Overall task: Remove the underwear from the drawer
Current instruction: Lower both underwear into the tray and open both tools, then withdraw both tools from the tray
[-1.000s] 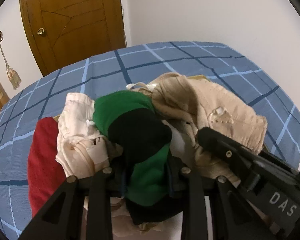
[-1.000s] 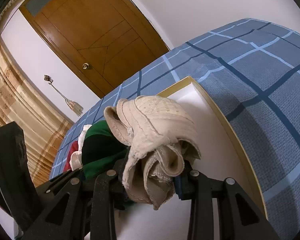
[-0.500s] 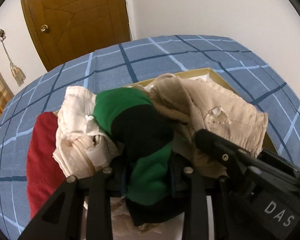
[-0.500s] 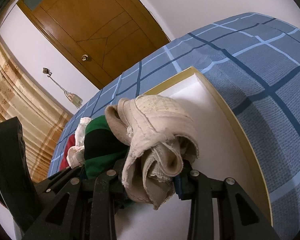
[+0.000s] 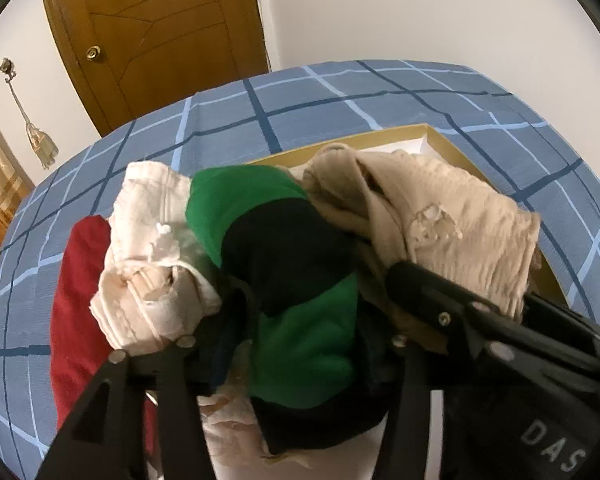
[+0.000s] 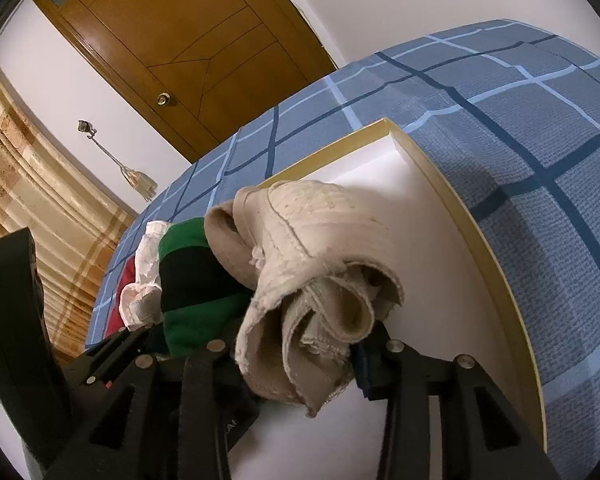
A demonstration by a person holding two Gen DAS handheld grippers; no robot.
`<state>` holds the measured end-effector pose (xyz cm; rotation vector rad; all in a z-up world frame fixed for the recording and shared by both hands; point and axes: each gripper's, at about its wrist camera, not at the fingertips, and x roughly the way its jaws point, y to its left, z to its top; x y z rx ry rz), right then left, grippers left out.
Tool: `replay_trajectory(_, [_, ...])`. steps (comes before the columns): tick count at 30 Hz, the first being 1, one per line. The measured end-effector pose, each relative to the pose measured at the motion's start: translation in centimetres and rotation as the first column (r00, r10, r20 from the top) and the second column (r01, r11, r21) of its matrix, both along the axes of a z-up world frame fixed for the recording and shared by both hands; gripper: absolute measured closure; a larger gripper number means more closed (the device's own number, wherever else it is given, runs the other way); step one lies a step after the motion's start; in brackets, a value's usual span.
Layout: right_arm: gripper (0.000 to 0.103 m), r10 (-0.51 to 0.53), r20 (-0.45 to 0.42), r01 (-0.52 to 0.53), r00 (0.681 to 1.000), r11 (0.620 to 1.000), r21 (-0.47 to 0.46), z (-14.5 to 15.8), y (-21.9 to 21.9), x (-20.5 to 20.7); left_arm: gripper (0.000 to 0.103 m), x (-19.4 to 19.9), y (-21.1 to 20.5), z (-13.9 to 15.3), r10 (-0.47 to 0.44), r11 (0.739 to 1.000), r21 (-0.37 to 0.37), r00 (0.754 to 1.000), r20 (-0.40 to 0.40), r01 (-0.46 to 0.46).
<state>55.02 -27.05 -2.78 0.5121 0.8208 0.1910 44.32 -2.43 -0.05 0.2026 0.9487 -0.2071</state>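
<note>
A: Which step is this?
B: Letting go, I think. The left gripper (image 5: 296, 344) is opening around the green pair (image 5: 300, 332); the right gripper (image 6: 300, 352) is opening around the beige pair (image 6: 312, 280).
A: Where are they?
B: Both still over the drawer (image 6: 460, 216). Next, they must be carried beyond its rim.

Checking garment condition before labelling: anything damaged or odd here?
Yes. The beige underwear has a frayed hole in its fabric, and the cream piece is torn and ragged along its edge. The drawer sits on the blue checked bed, not in a cabinet.
</note>
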Motion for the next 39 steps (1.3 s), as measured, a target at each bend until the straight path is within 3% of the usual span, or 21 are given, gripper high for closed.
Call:
replay_trajectory(2, [0.054,0.010,0.006,-0.010,1.000,1.000,0.011,0.0,0.0,-0.1,0.019,0.1,0.1,-0.2,0.009,1.000,-0.008,1.000,-0.023,-0.009])
replay_trajectory(4, [0.050,0.018,0.009,-0.018,1.000,1.000,0.007,0.1,0.1,-0.1,0.010,0.1,0.2,-0.5,0.031,1.000,-0.002,0.999,-0.041,-0.032])
replay_trajectory(18, [0.047,0.015,0.021,-0.016,1.000,1.000,0.025,0.0,-0.1,-0.4,0.008,-0.4,0.5,-0.5,0.042,0.999,-0.019,0.999,-0.032,-0.042])
replay_trajectory(20, [0.045,0.003,0.038,-0.004,0.999,1.000,0.018,0.2,-0.2,-0.8,0.008,-0.7,0.6,-0.3,0.041,0.999,-0.027,0.999,-0.016,-0.042])
replay_trajectory(25, [0.028,-0.052,0.111,0.055,0.992,0.998,-0.021,1.4,-0.2,-2.4,0.008,-1.3,0.6,0.0,0.034,0.999,-0.021,0.999,0.003,-0.034])
replay_trajectory(39, [0.028,-0.071,0.107,0.071,0.992,0.997,0.009,2.1,-0.6,-5.3,0.004,-3.7,1.3,1.5,0.054,0.999,-0.012,0.998,0.043,-0.053])
